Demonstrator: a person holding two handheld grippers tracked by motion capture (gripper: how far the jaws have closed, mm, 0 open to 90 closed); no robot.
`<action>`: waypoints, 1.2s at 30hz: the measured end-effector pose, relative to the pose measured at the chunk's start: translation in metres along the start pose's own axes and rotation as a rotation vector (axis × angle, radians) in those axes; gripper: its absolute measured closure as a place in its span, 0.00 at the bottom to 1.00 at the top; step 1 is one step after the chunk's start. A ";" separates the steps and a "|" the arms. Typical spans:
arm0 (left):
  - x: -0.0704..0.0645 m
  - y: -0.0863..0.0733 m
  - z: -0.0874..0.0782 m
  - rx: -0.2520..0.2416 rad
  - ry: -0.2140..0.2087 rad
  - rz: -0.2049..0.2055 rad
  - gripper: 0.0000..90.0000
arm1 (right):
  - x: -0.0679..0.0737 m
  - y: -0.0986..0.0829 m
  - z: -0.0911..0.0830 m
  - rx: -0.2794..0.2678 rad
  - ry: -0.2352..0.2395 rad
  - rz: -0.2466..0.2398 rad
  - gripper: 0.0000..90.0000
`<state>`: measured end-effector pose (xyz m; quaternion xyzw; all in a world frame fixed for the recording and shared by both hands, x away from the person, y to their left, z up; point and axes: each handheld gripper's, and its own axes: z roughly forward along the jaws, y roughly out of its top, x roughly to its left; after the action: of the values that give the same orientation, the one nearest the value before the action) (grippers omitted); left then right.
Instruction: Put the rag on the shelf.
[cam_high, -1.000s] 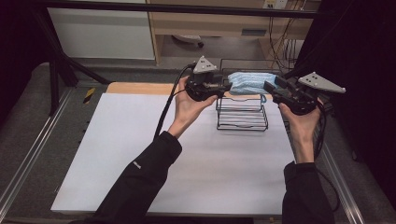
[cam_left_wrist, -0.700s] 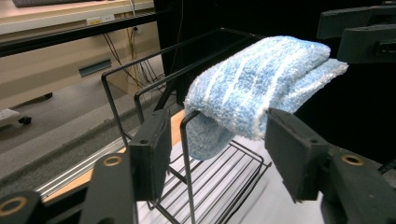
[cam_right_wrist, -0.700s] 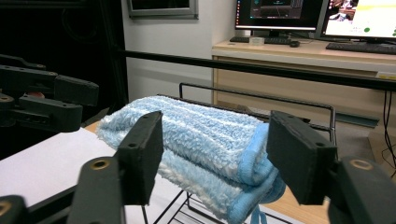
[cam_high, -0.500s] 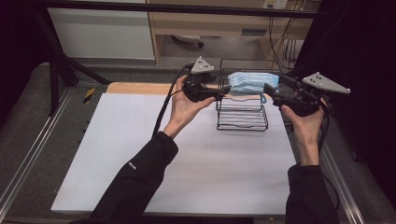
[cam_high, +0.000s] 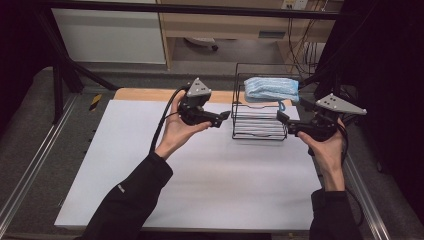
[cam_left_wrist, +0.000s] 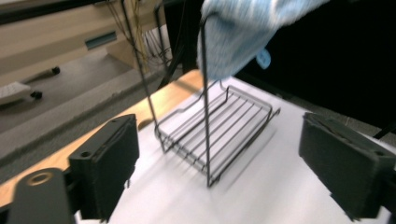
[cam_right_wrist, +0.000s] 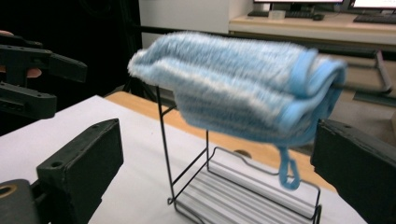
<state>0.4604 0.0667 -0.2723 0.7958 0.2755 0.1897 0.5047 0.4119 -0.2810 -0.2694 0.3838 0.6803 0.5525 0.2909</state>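
Observation:
A folded light-blue cloth (cam_high: 271, 89) lies on the top tier of a black wire rack (cam_high: 258, 127) at the table's back right. The rack's lower shelf (cam_left_wrist: 219, 133) is bare. In the right gripper view the blue cloth (cam_right_wrist: 243, 95) hangs over the rack's top bar, a loop dangling below. My left gripper (cam_high: 223, 119) hovers just left of the rack, open and holding nothing. To the rack's right my right gripper (cam_high: 281, 120) is open too, nothing between its jaws. In the right gripper view the left gripper (cam_right_wrist: 56, 74) shows beyond the rack.
The white table top (cam_high: 150, 170) has a wooden strip (cam_high: 145, 94) along its back edge. Metal rails (cam_high: 30, 170) run along both sides. A cabinet (cam_high: 110, 35) and a desk with cables stand behind the table.
Both grippers have drawn away from the cloth and rack, the left one to the left and the right one to the right. The cloth stays on the rack's top.

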 end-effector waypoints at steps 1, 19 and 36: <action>0.001 -0.005 -0.003 0.005 0.003 -0.002 0.12 | 0.001 -0.003 0.000 0.005 0.005 0.001 0.03; 0.028 -0.128 -0.072 0.080 0.080 -0.085 0.09 | 0.033 -0.071 0.012 0.126 0.146 0.049 0.00; 0.055 -0.223 -0.130 0.143 0.149 -0.196 0.09 | 0.031 -0.153 0.009 0.277 0.171 0.080 0.00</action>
<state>0.3721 0.2677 -0.4194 0.7828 0.4013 0.1779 0.4411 0.3717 -0.2648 -0.4196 0.3984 0.7565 0.4952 0.1539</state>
